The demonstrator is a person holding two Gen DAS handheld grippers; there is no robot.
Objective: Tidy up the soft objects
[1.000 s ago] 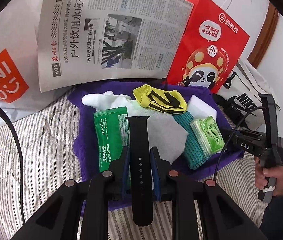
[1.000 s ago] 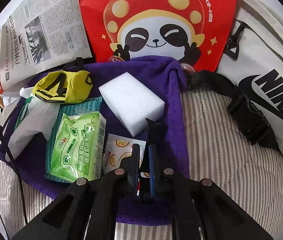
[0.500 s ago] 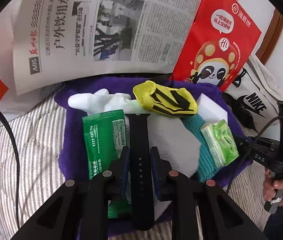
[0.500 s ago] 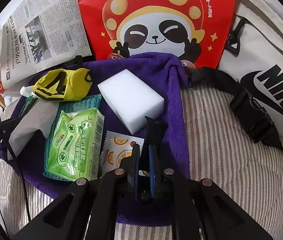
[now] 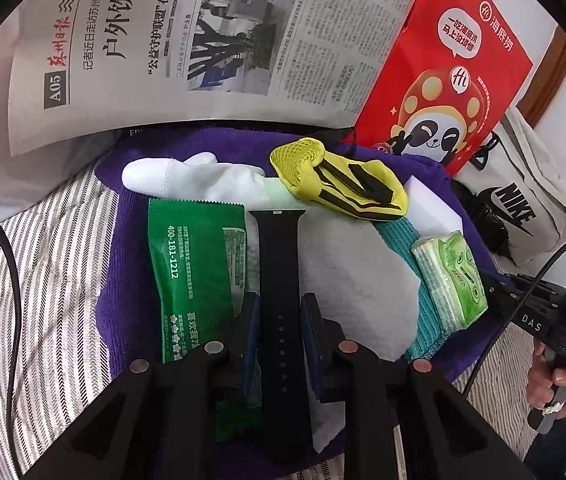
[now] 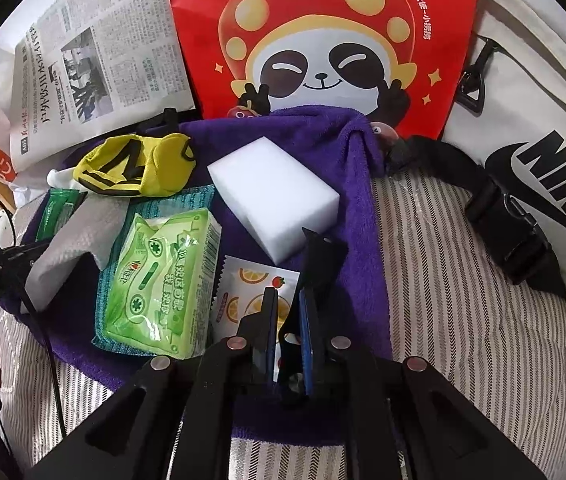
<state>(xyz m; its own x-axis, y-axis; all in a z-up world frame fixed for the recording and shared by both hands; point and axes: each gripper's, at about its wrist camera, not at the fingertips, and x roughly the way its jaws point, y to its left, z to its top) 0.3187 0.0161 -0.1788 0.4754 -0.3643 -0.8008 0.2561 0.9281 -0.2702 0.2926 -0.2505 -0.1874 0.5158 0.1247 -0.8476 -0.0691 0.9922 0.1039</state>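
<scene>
My left gripper is shut on a black watch strap that lies lengthwise over the purple towel, between a green sachet and a white cloth. My right gripper is shut on a short black strap piece that sticks up past its fingers, above a fruit-printed sachet. On the towel also lie a white sponge, a green tissue pack on a teal cloth, a yellow-black sock and a white sock.
A newspaper, a red panda bag and a white Nike bag with a black buckle strap stand behind the towel. Striped bedding surrounds it. A hand holds the right gripper's handle at the far right of the left wrist view.
The left gripper has sunk closer to the towel with the black strap in it, so the items look larger. The right wrist view is almost unchanged.
</scene>
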